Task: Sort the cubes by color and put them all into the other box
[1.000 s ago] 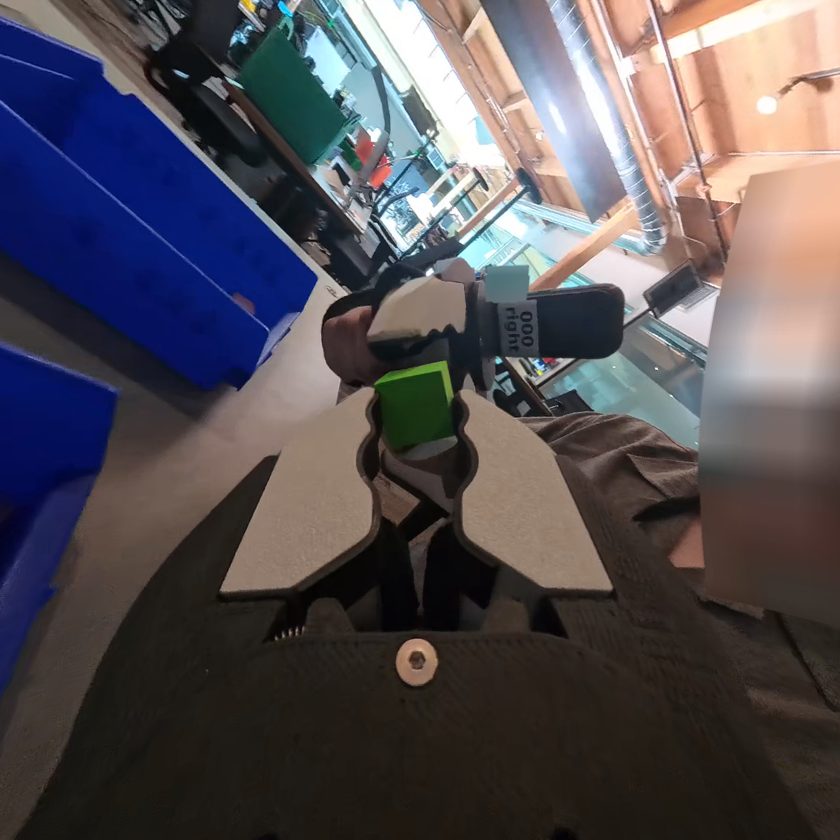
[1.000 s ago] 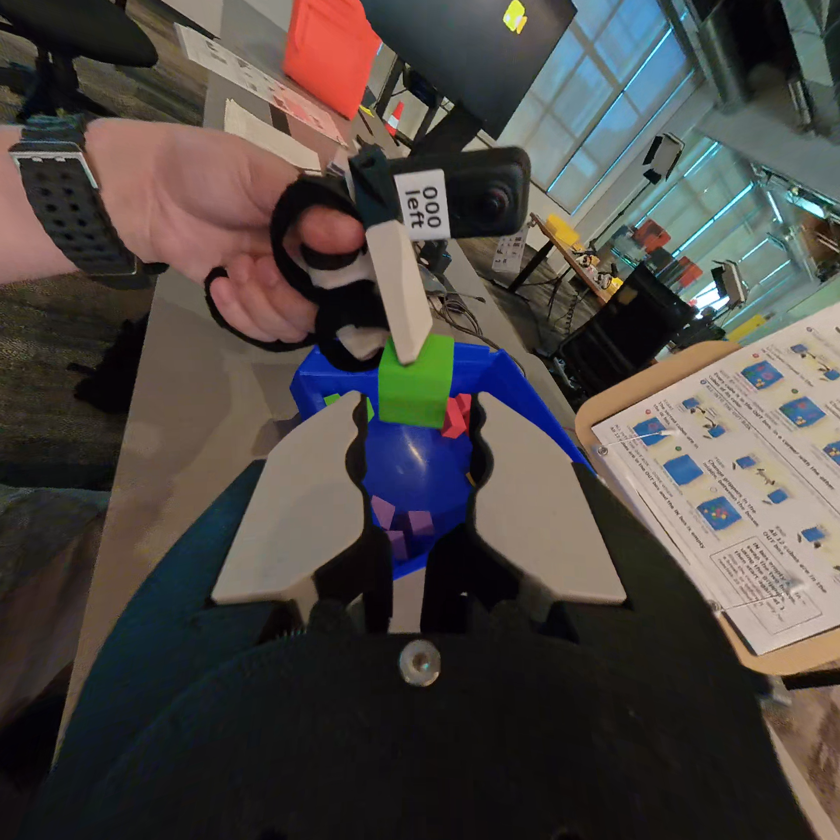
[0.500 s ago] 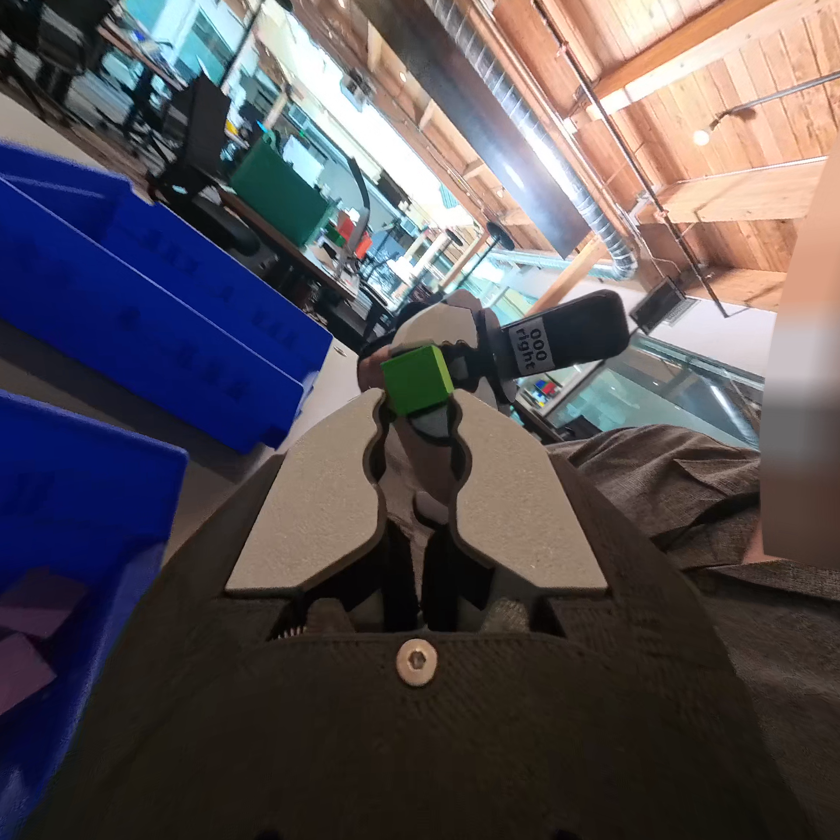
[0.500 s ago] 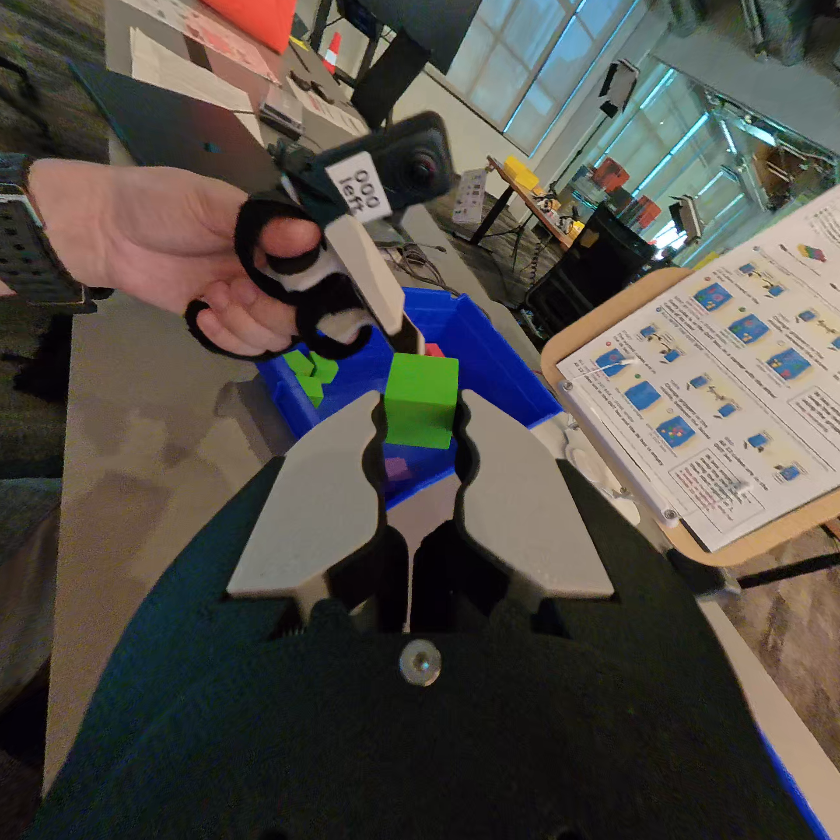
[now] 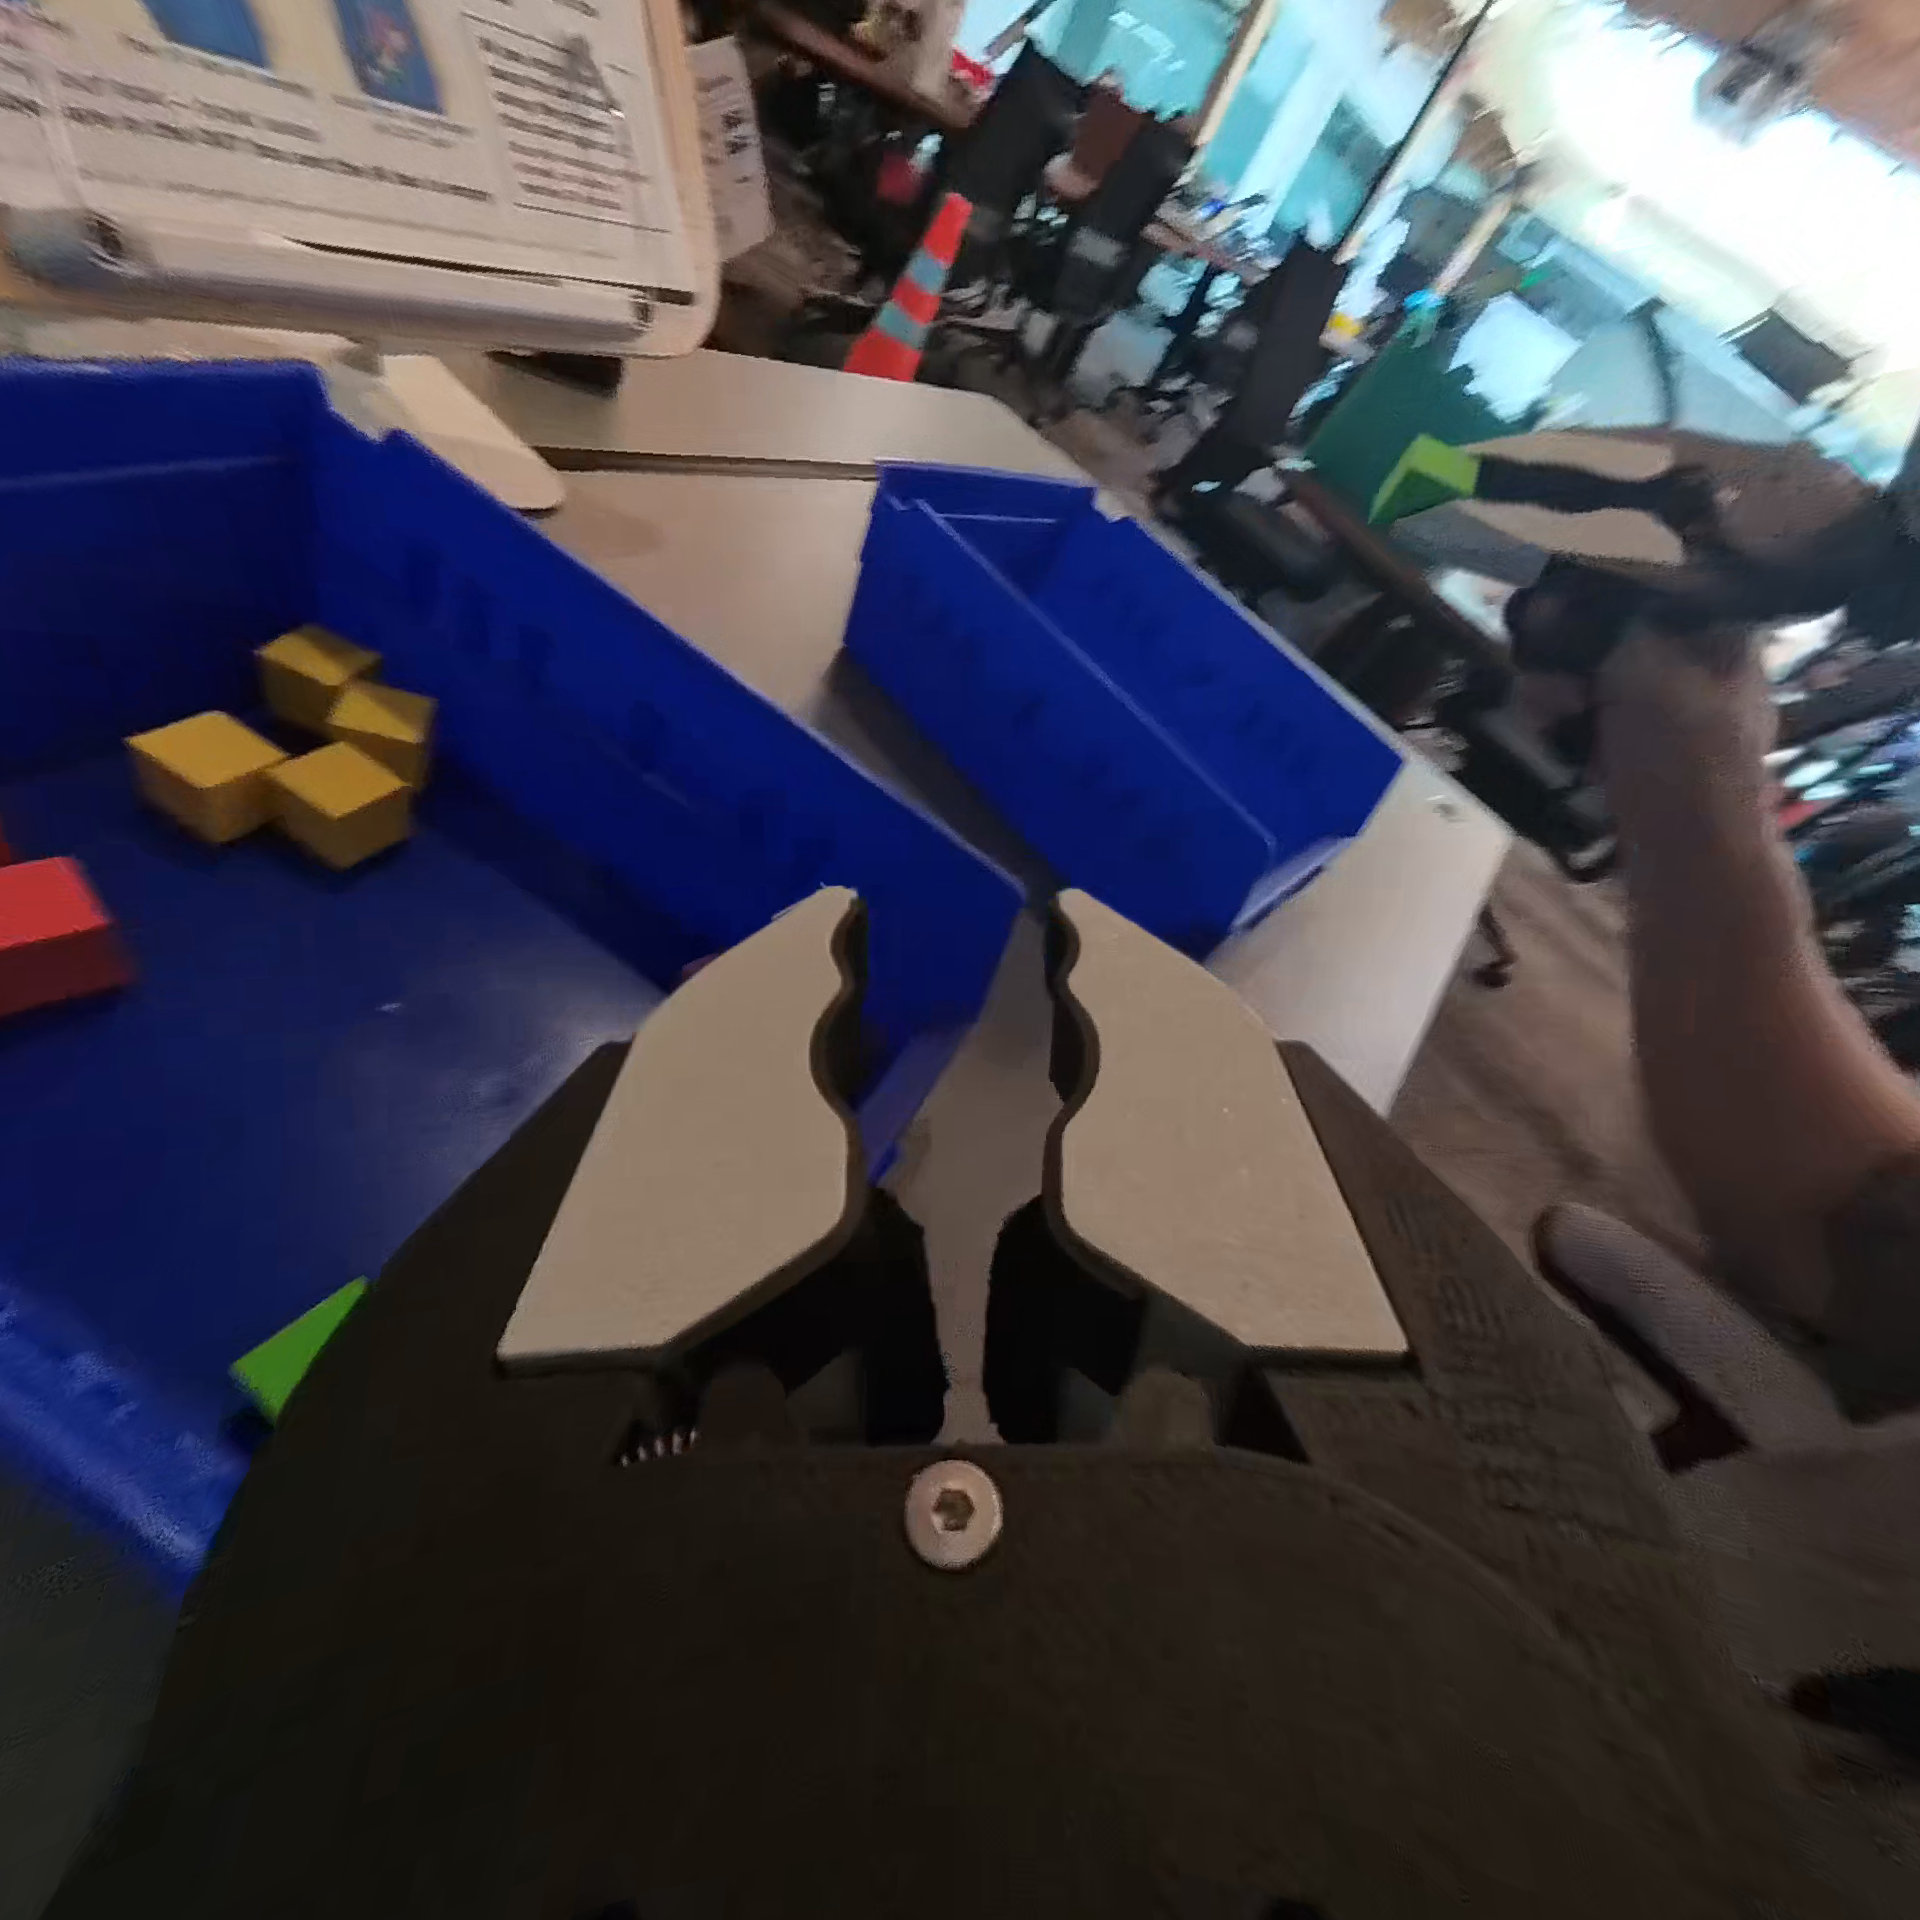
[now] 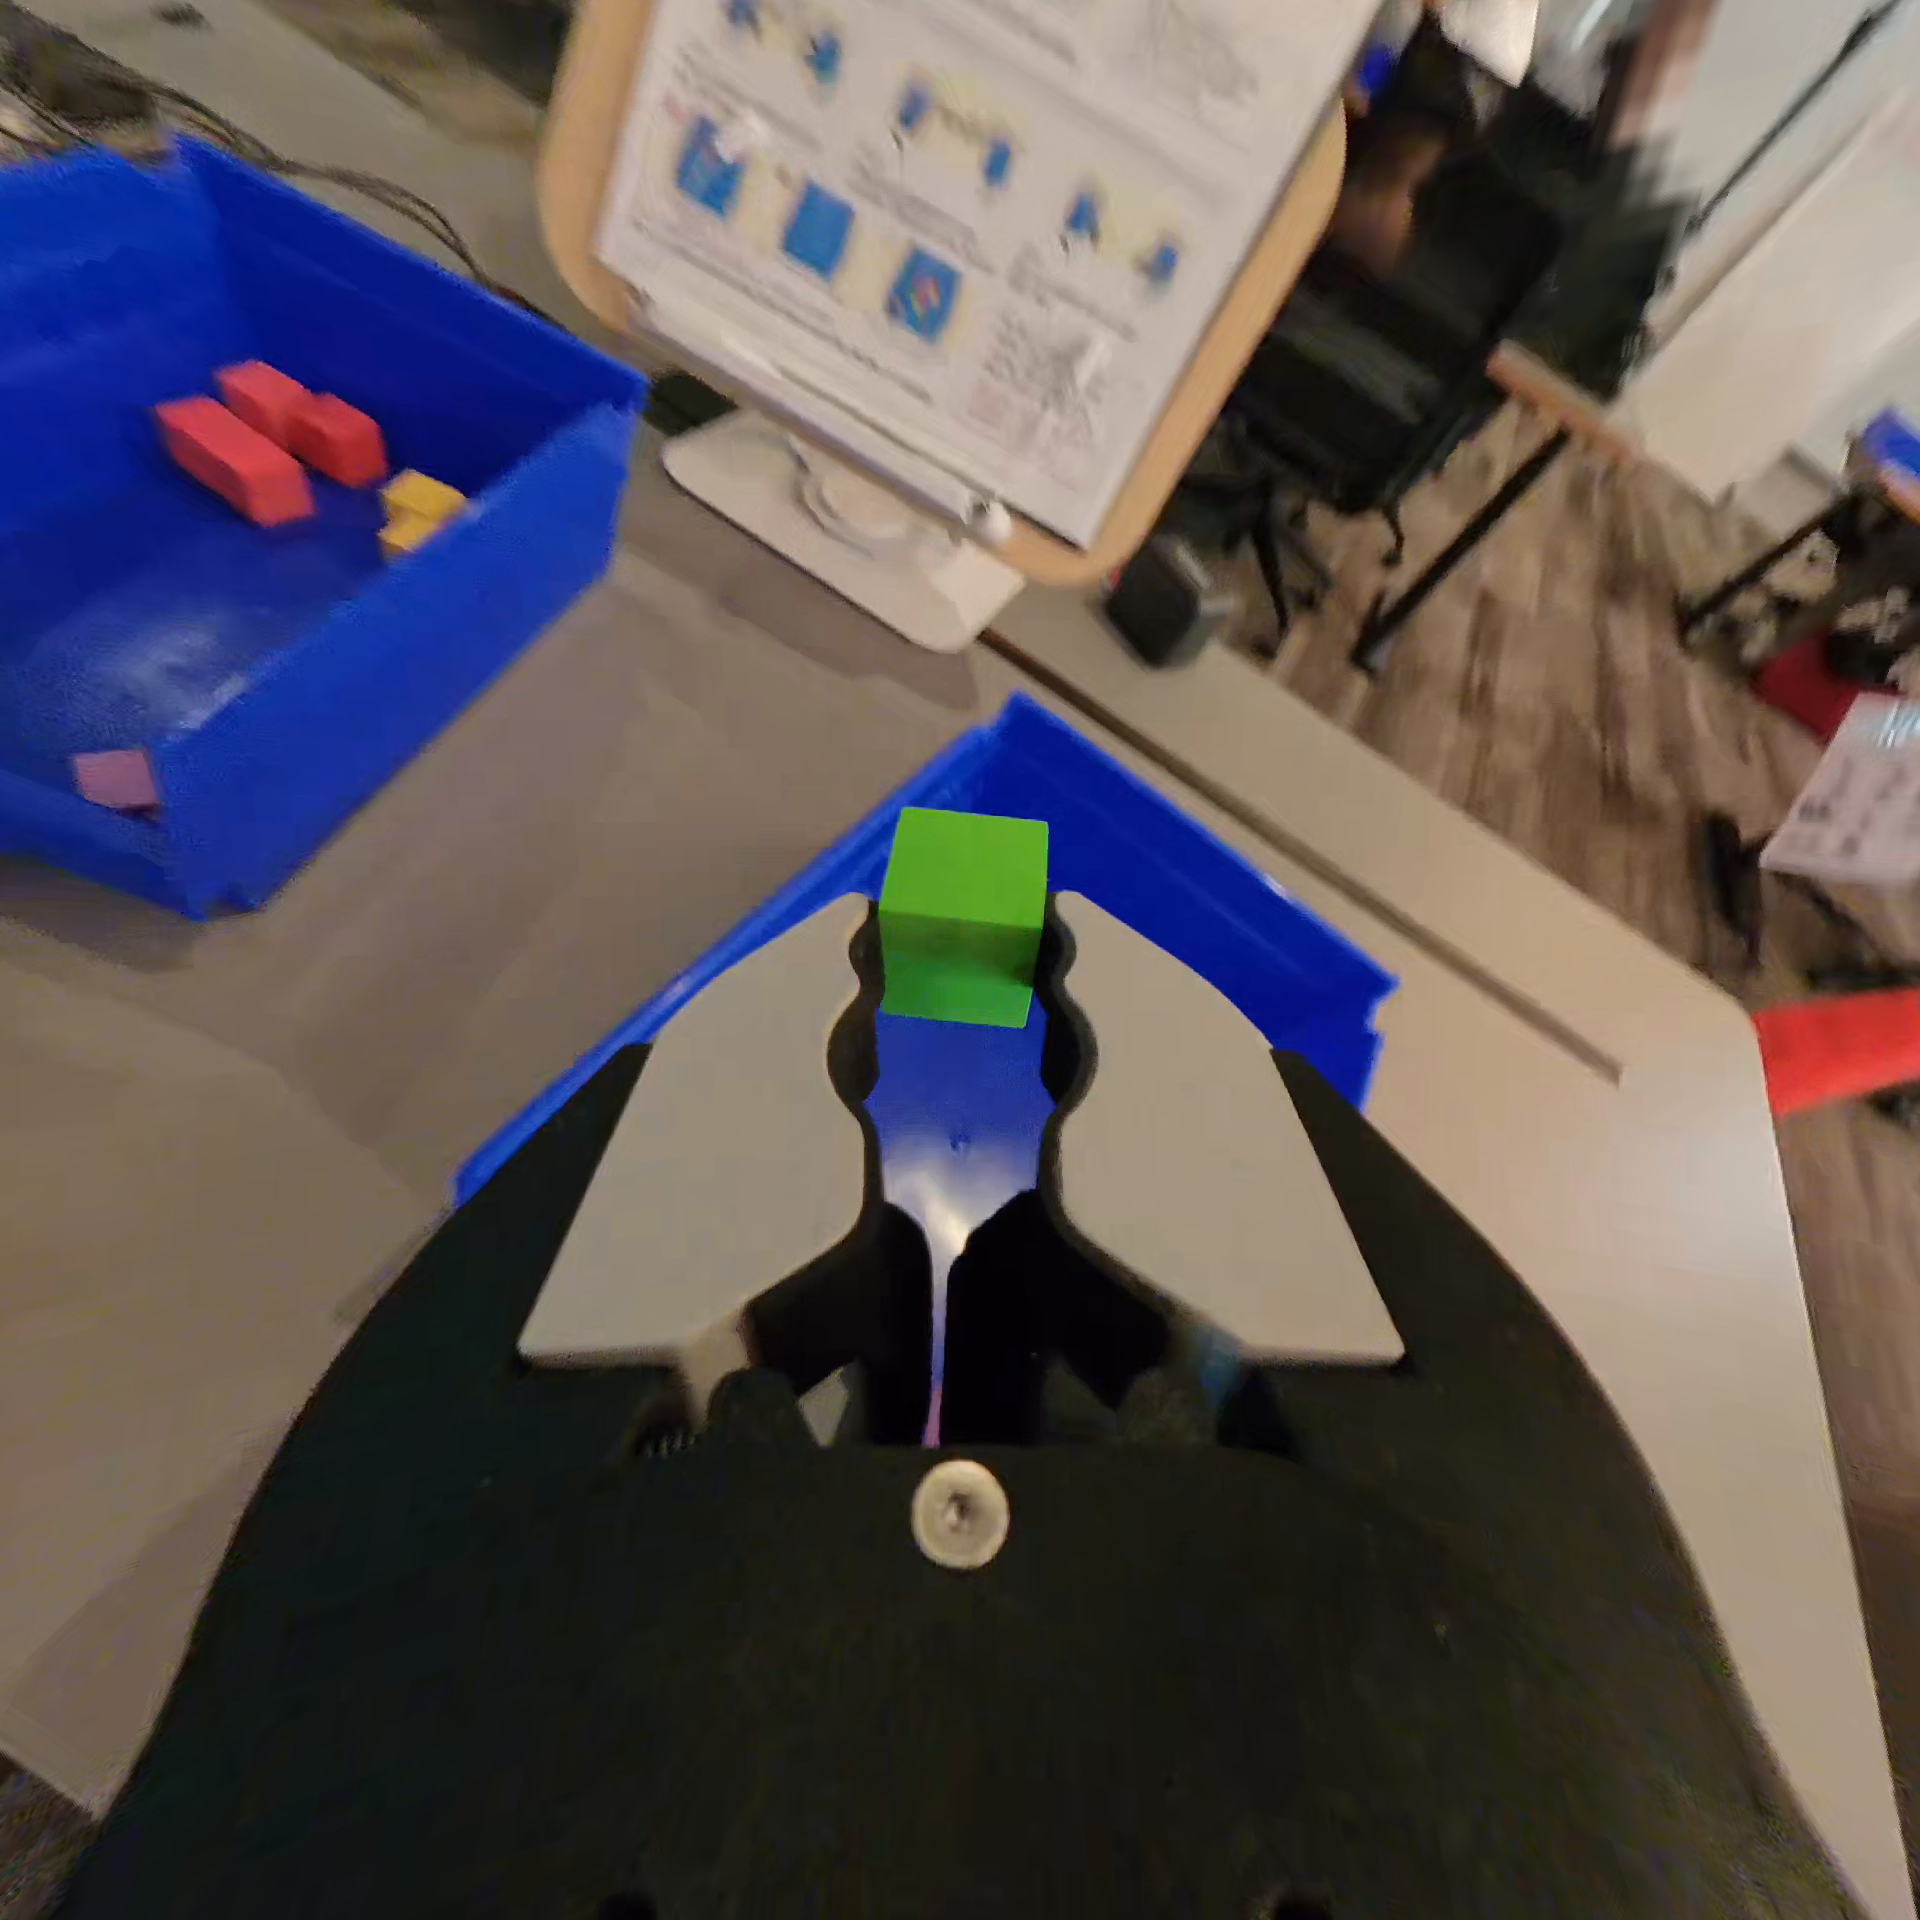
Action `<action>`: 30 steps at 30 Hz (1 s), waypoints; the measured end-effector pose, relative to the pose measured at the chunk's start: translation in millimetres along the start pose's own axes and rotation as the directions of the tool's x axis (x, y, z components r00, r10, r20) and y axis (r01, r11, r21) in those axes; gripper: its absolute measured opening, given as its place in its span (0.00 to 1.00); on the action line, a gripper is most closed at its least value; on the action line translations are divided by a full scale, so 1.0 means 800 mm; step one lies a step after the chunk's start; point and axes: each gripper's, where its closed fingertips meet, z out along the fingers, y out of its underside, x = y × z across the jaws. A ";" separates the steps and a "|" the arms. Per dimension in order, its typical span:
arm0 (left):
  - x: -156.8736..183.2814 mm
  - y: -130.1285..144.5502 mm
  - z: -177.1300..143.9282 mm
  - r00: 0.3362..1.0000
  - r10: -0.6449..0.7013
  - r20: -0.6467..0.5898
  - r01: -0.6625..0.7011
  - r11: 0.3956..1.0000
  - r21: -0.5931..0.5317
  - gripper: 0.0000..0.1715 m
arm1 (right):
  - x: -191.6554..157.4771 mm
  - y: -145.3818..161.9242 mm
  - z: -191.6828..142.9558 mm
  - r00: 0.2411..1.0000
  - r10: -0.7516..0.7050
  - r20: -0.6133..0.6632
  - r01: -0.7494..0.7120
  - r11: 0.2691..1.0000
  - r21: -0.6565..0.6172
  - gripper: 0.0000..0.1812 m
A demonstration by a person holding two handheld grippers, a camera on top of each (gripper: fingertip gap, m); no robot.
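Two blue bins sit on the grey table (image 5: 727, 551), and the scene reads from the larger one on the left to the smaller one on the right. The larger blue bin (image 5: 582, 665) holds yellow cubes (image 5: 301, 758), a red block (image 5: 47, 935) and a green block (image 5: 296, 1340) at its near edge. The left gripper (image 5: 951, 925) hangs over that bin's right-hand corner, its jaws parted with nothing between them, only bin wall and table showing through the gap. The smaller blue bin (image 5: 1122, 707) lies just beyond its tips and slightly right.

Further right, the right gripper (image 6: 961, 914) is clenched on a green cube (image 6: 961, 914), pinched at the very tips. The cube hangs over the smaller bin, whose far corner (image 6: 1195, 862) points away from the tongs, so the right hand is clearly the nearer one to it.

From the left wrist view the right gripper (image 5: 1496, 499) shows side-on and high above the table, its cube (image 5: 1418, 488) well clear of the bins; height is something its own camera cannot convey. The right wrist view alone shows a purple block (image 6: 114, 779) in the larger bin and the illustrated sheet on its stand (image 6: 935, 187) behind.
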 end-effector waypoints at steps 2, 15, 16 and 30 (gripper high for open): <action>0.003 0.003 -0.006 0.997 0.056 0.050 -0.055 0.998 -0.017 0.21 | 0.013 0.025 0.016 0.999 0.048 0.008 -0.047 0.994 -0.100 0.15; 0.044 -0.006 -0.029 0.983 0.165 0.076 -0.166 0.986 -0.001 0.21 | 0.033 0.140 0.178 0.914 0.399 0.071 -0.211 0.617 -0.758 0.16; 0.042 -0.006 -0.031 0.981 0.173 0.089 -0.173 0.985 -0.004 0.21 | 0.034 0.147 0.188 0.912 0.407 0.055 -0.215 0.586 -0.781 0.16; 0.001 -0.017 -0.069 0.942 0.178 0.285 -0.184 0.983 -0.007 0.20 | 0.010 0.189 0.234 0.898 0.441 -0.004 -0.228 0.456 -0.860 0.26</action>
